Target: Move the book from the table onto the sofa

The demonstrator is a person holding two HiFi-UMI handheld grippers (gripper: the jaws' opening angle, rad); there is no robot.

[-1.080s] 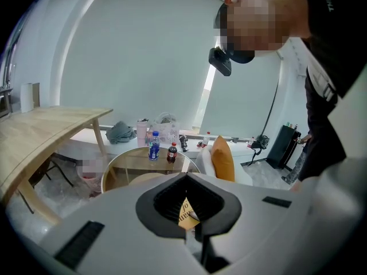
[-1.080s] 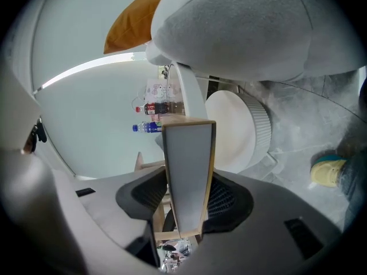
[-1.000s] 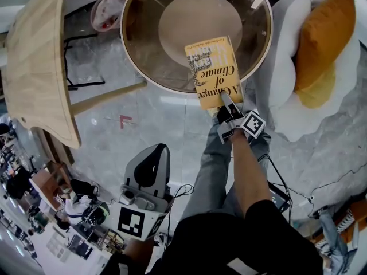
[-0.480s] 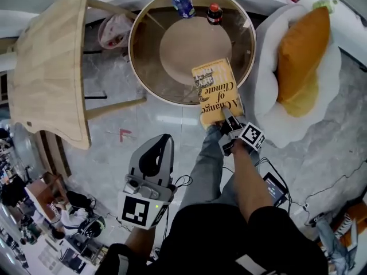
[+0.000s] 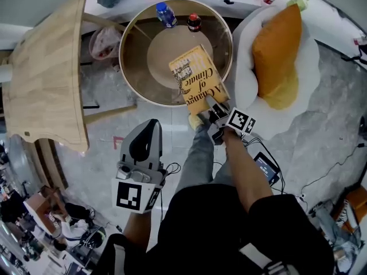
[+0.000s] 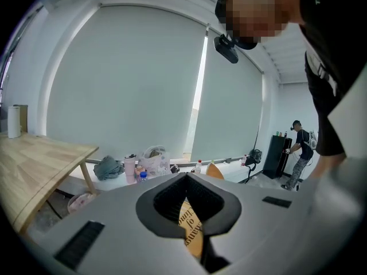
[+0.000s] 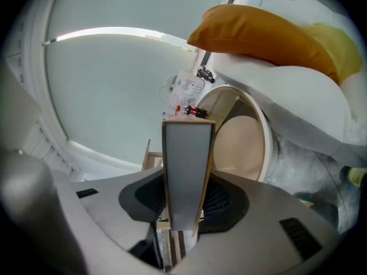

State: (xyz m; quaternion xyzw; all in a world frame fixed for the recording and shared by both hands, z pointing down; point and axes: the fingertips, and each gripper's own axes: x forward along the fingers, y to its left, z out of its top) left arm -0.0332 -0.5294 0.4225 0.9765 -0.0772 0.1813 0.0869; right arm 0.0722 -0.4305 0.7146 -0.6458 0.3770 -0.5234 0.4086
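The yellow book (image 5: 196, 80) hangs over the near rim of the round glass table (image 5: 131, 67), gripped at its near end. My right gripper (image 5: 212, 110) is shut on the book, its jaws having just been closing on it. In the right gripper view the book's grey page edge (image 7: 184, 171) stands upright between the jaws of that gripper (image 7: 184, 199). The white sofa (image 5: 312, 67) with an orange cushion (image 5: 278, 47) lies to the right of the book. My left gripper (image 5: 152, 125) is shut and holds nothing, near my legs. Through its hollow in the left gripper view (image 6: 186, 177) the book (image 6: 192, 234) shows.
A blue-capped bottle (image 5: 166, 14) and a dark bottle (image 5: 194, 22) stand at the table's far side. A wooden table (image 5: 43, 79) fills the left. A tablet (image 5: 265, 168) and cables lie on the floor at the right. A person (image 6: 299, 153) stands far off.
The right gripper has risen and rolled, lifting the book's near end off the table edge. The left gripper has come up into fuller view at the lower left.
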